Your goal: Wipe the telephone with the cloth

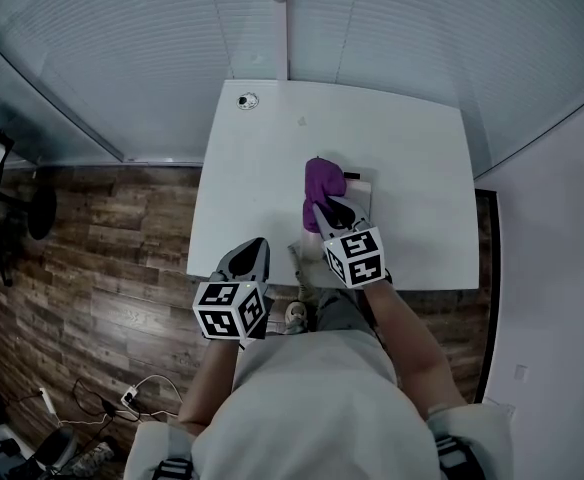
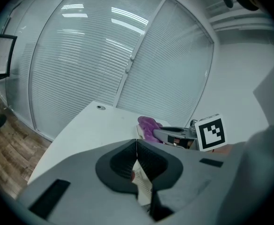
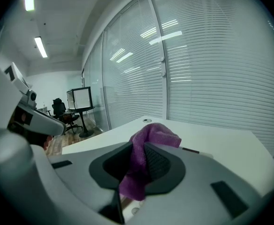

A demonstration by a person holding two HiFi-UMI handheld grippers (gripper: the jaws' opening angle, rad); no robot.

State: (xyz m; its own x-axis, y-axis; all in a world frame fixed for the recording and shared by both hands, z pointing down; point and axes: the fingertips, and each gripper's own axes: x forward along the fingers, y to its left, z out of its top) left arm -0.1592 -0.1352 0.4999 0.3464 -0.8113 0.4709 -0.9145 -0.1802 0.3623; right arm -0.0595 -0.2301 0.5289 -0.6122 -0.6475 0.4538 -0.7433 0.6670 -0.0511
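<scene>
Purple cloth point(image 1: 319, 190) is clamped between the jaws of the right claw point(image 1: 324, 208), which are closed on its middle. One bunch stands up past the tips and a tail hangs below them. The pale phone point(image 1: 360, 180) lies flat on the white bench point(image 1: 262, 168), just ahead of that claw and slightly to its right. The cloth's front bunch is seen over the phone's left part, but contact cannot be judged. The left claw point(image 1: 255, 244) is held to the left of the right one and further back, at the bench's near edge. Its jaws are pressed together with nothing gripped.
</scene>
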